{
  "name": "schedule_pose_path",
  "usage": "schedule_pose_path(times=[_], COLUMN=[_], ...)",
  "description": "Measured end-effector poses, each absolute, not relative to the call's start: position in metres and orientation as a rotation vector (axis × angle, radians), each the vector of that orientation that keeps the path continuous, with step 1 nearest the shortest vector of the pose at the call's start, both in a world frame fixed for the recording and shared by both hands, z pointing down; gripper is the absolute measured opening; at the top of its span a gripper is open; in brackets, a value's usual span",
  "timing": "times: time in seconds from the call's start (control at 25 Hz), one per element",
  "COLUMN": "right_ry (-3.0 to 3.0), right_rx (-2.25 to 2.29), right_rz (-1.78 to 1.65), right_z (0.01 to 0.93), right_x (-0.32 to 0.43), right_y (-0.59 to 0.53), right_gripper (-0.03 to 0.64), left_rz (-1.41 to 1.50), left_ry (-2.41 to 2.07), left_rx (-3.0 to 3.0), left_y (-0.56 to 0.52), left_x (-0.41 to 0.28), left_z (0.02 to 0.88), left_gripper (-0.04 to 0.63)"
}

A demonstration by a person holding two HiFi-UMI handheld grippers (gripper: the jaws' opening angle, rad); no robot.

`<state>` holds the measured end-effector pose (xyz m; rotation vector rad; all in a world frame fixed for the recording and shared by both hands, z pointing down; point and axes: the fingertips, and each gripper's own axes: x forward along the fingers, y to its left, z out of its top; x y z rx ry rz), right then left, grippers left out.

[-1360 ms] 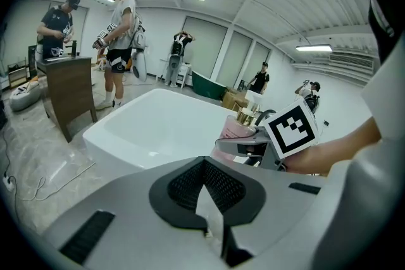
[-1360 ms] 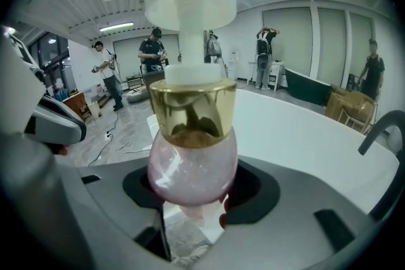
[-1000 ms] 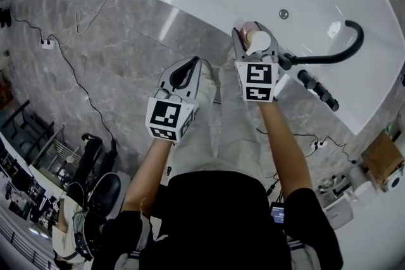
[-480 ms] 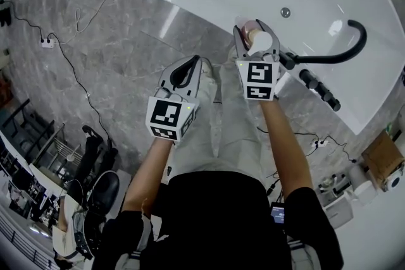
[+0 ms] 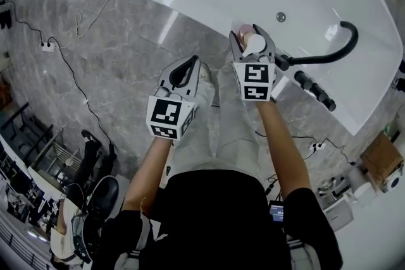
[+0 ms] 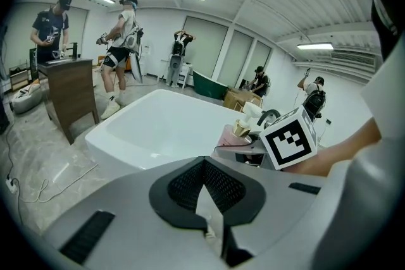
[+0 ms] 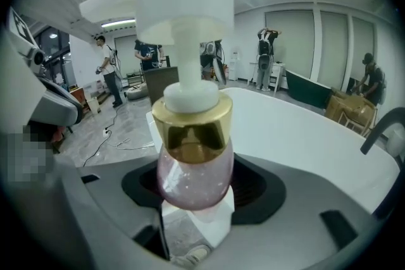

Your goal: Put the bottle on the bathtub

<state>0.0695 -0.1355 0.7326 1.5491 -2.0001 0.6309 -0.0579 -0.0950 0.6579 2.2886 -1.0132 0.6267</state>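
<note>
A pink pump bottle (image 5: pixel 248 41) with a gold collar and a white pump head sits between the jaws of my right gripper (image 5: pixel 252 35), which is shut on it. In the head view it hangs over the near rim of the white bathtub (image 5: pixel 190 4). The right gripper view shows the bottle (image 7: pixel 193 164) upright and very close, with the bathtub (image 7: pixel 304 129) behind it. My left gripper (image 5: pixel 190 64) is shut with nothing in it, lower left of the bottle and over the floor. From the left gripper view the bottle (image 6: pixel 236 133) shows beside the bathtub (image 6: pixel 158 129).
A curved black faucet (image 5: pixel 332 50) and a black hand shower (image 5: pixel 313 89) stand on the tub's right rim. Cables (image 5: pixel 69 66) and a power strip (image 5: pixel 47 44) lie on the grey marble floor. A cardboard box (image 5: pixel 380 158) sits at the right. Several people stand far off in the room.
The right gripper with the bottle has drifted slightly left along the tub's rim. The left gripper has stayed where it was.
</note>
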Motion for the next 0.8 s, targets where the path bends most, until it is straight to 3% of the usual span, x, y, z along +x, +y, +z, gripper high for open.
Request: schedule_pose_path(times=[0.8], right_ry=[-1.998], right_rx=[1.463], right_rz=[0.612], right_z=[0.662], right_x=[0.074], right_y=[-0.107], right_gripper=[0.258], left_rz=[0.579], left_ry=[-0.989], left_rx=[2.408], left_y=[-0.120], left_x=[-0.041], left_z=[0.577], left_gripper=[0.012])
